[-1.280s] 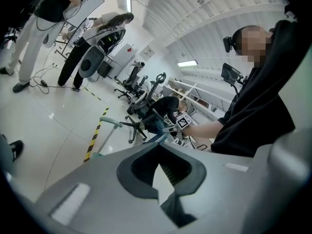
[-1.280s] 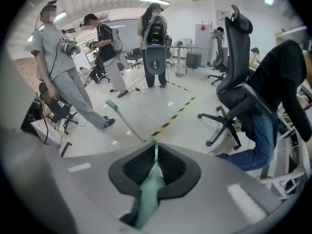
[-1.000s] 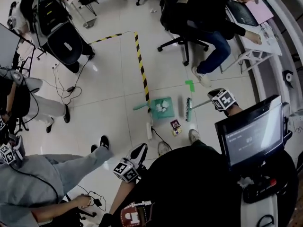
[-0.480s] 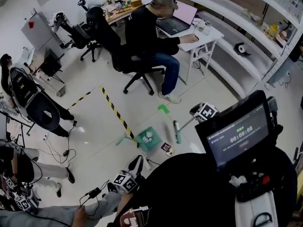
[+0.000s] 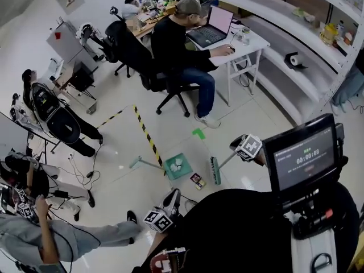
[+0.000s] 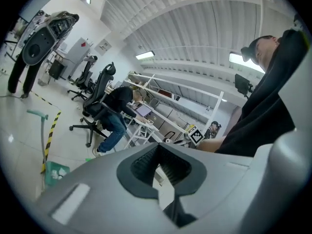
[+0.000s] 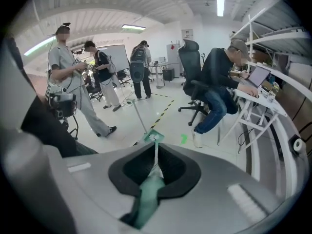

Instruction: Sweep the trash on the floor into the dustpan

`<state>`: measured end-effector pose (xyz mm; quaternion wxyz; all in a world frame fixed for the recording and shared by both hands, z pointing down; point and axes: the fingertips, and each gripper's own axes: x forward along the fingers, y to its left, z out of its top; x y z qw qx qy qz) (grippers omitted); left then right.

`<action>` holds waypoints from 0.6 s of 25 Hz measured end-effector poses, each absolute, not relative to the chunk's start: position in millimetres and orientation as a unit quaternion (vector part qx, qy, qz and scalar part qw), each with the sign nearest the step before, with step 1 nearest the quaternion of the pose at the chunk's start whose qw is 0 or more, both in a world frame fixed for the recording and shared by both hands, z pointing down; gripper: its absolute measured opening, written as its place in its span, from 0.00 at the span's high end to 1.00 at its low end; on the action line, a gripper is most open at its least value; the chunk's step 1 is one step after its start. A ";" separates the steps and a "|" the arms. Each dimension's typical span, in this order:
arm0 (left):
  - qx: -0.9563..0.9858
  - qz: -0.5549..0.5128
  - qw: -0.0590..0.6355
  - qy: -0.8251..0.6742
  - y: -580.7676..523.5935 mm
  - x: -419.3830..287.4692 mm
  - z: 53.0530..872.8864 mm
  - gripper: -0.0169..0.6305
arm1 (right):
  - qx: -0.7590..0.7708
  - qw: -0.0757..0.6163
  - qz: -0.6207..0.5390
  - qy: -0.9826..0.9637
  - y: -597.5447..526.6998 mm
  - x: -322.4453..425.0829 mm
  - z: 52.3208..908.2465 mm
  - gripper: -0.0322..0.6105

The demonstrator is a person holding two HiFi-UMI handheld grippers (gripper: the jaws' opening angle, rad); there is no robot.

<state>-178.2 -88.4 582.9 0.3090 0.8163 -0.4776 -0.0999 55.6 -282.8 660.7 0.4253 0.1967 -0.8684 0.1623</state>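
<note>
The right tool [image 7: 155, 162] is clamped on the teal grip of the broom [image 5: 215, 170]. The broom's brush head rests on the floor [image 5: 170, 124], just beside a small dark packet of trash [image 5: 198, 181]. The green dustpan [image 5: 177, 166] sits at the end of the striped tape line [image 5: 147, 135], with pale scraps already in it and its long handle slanting away to the left. The packet lies between the brush and the pan, though off toward the pan's near corner.

The left tool [image 6: 158, 167] has its jaws drawn almost together with nothing between them, and it hangs well apart from the pan.

That is probably the main risk, since nothing steadies the dustpan. A firm stroke could shove it along the smooth floor, or tip it and spill the scraps. Swept straight across, the packet could also skid past the pan's near corner.
</note>
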 end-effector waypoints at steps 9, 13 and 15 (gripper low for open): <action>0.782 -0.082 0.301 -0.540 -10.2 -133.7 564.1 0.98 | 0.151 0.412 0.187 -0.879 -230.1 97.7 673.2 0.92; 0.773 -0.084 0.298 -0.554 8.5 -130.8 562.9 0.98 | 0.128 0.409 0.178 -0.886 -219.3 83.9 674.7 0.92; 0.770 -0.085 0.295 -0.559 18.5 -130.6 562.4 0.98 | 0.120 0.408 0.175 -0.888 -214.3 77.6 672.0 0.92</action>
